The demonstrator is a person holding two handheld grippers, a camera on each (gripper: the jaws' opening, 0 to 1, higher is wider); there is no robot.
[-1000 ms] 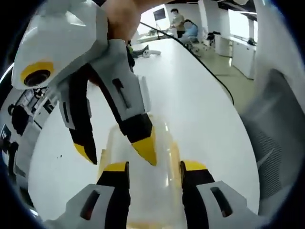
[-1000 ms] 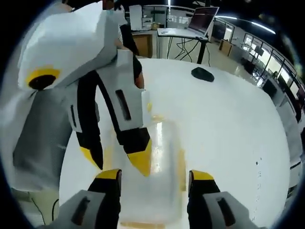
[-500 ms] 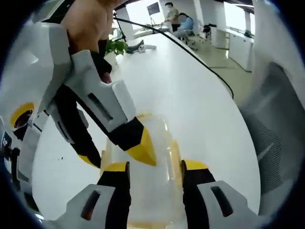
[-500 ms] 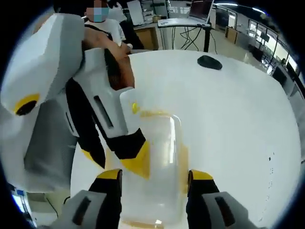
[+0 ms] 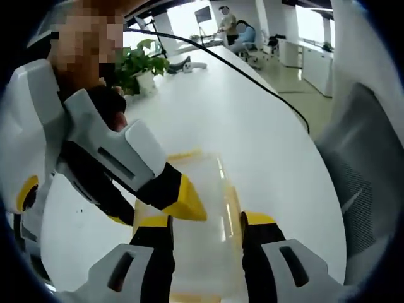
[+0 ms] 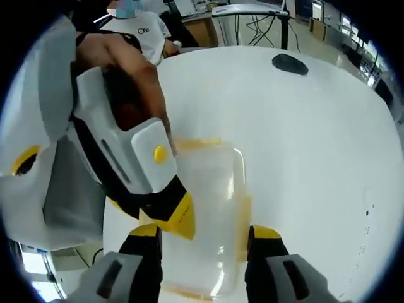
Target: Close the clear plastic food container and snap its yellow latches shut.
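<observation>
The clear container [image 5: 199,208] lies near the white table's [image 5: 252,126] edge, straddled by both spread, ungripping tongs. The right gripper [image 5: 151,211] has been tilted lower against its lid, so closing pressure seems underway.
</observation>
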